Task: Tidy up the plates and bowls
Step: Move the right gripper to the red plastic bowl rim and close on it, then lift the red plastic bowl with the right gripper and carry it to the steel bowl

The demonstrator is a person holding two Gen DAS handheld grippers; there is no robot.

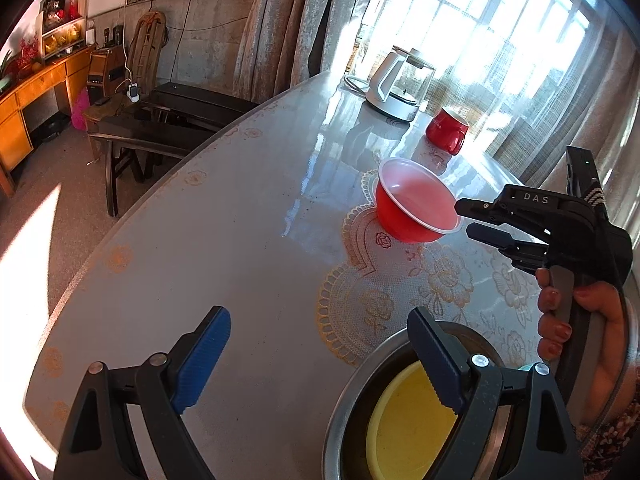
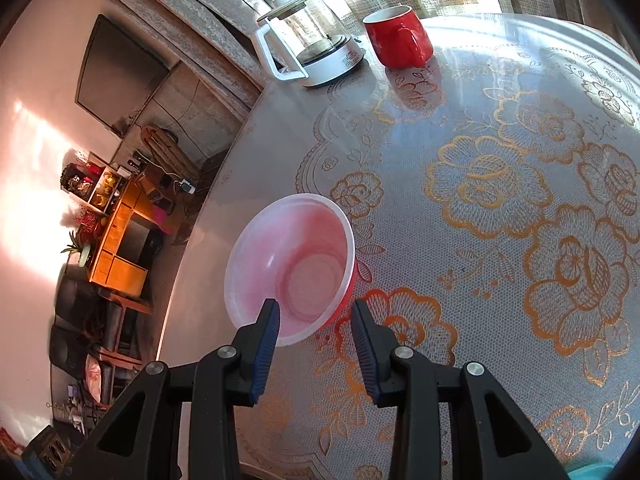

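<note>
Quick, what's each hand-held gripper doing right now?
Left hand-held gripper: open, holding nothing.
Right hand-held gripper: open, straddling the red bowl rim, not gripping.

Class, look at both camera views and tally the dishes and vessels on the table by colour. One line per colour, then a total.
Red: 2, the red bowl and the red mug
Yellow: 1, the yellow dish
Silver: 1, the metal basin holding it
White and glass: 1, the kettle
Total: 5
</note>
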